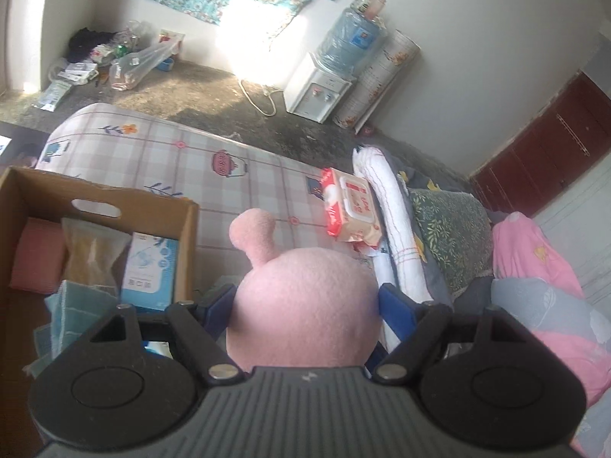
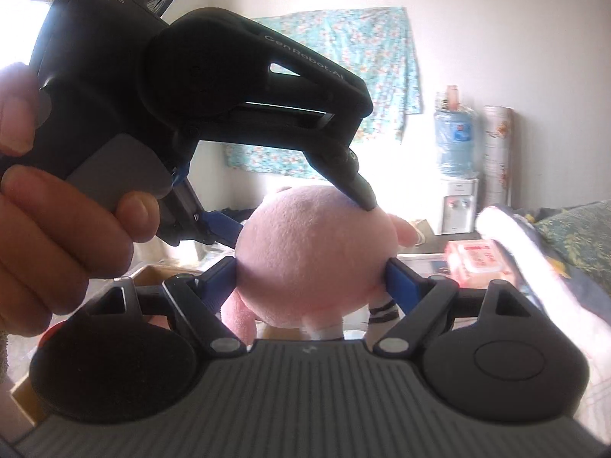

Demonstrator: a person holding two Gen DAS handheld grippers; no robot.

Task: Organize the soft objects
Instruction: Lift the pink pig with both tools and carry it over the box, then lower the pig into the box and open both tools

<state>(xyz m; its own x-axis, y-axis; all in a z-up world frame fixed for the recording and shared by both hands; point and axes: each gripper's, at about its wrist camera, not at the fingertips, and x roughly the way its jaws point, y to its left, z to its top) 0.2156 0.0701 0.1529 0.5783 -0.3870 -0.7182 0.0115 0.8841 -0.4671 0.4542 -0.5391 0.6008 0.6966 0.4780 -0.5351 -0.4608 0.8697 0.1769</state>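
Note:
A pink plush toy [image 1: 301,305] with a round head and a stubby ear is held above the bed. My left gripper [image 1: 305,301] is shut on its head, blue pads pressed into both sides. In the right wrist view my right gripper [image 2: 311,273] is also shut on the same pink plush toy [image 2: 313,255], with the left gripper's body [image 2: 152,95] gripping it from above. A cardboard box [image 1: 187,229] stands at the left on the bed, holding a pink pad, a bagged item, a blue packet and a teal cloth.
A wet-wipes pack [image 1: 351,206] lies on the checked bed sheet [image 1: 152,152]. A rolled white towel [image 1: 393,229], a green floral pillow [image 1: 446,229] and a pink blanket [image 1: 542,267] lie to the right. A water dispenser [image 1: 320,87] stands by the wall.

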